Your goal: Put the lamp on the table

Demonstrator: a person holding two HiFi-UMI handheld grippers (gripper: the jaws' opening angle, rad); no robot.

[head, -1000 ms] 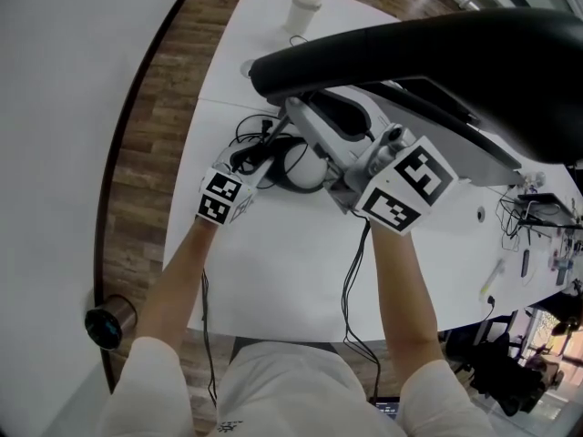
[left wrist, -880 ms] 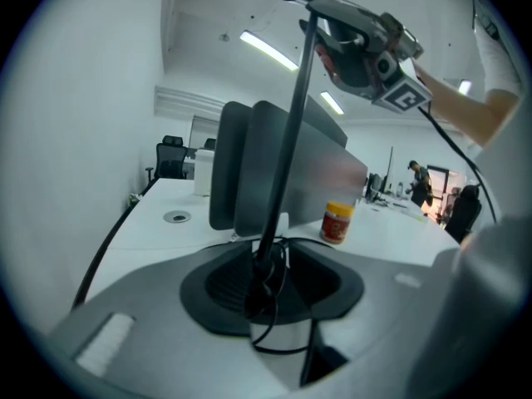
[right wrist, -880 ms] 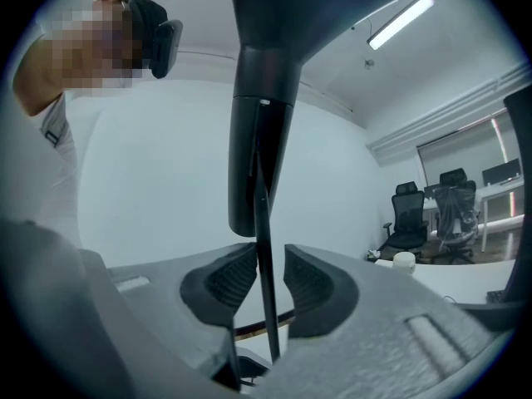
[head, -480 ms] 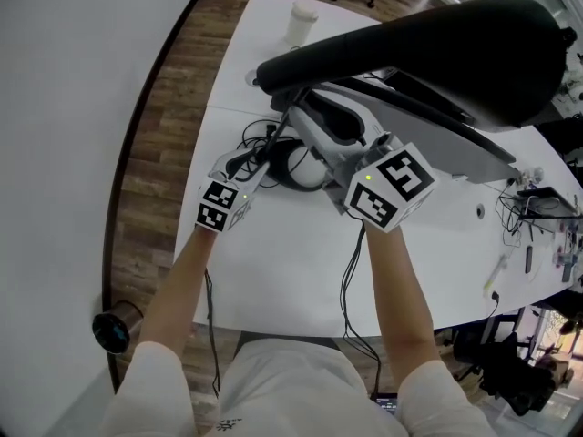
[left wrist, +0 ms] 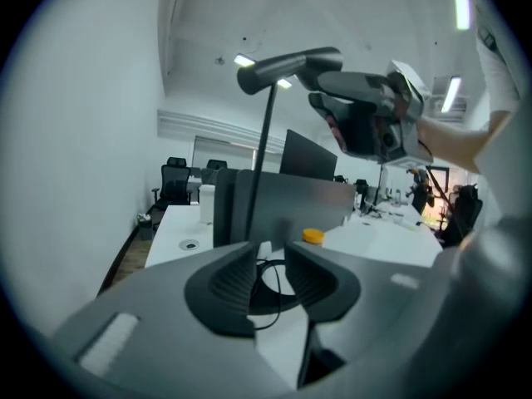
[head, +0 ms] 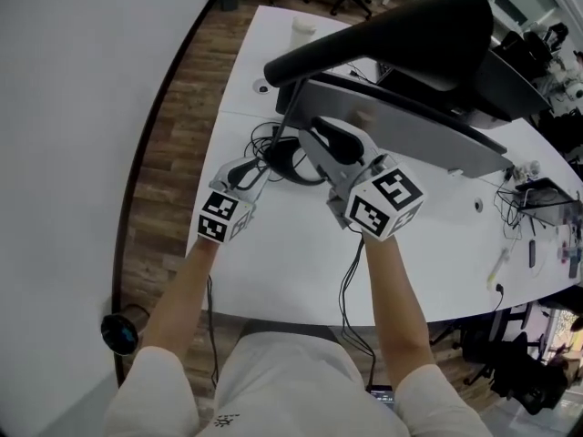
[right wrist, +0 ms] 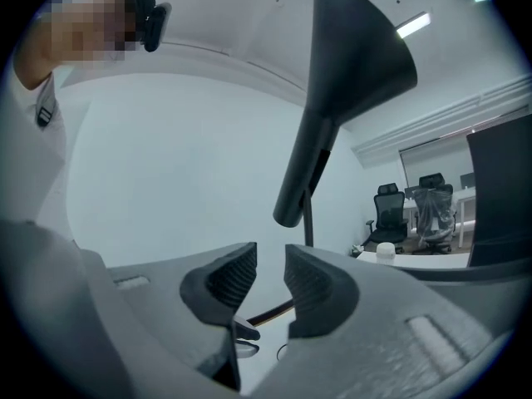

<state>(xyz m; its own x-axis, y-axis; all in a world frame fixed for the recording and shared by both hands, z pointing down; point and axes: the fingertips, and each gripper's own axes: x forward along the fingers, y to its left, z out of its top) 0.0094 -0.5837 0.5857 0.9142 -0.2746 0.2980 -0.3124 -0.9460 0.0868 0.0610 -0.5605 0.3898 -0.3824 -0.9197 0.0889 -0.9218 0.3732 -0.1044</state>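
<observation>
With the lamp standing on the table, we should withdraw gently, left gripper closing on nothing, right gripper slightly apart and empty.

White wall; wood floor; white table; black office chairs beyond.

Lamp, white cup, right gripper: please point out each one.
lamp [head: 383, 36], head view, middle of its black head
white cup [head: 302, 33], head view, its side
right gripper [right wrist: 270, 266], right gripper view, between its open jaws
</observation>
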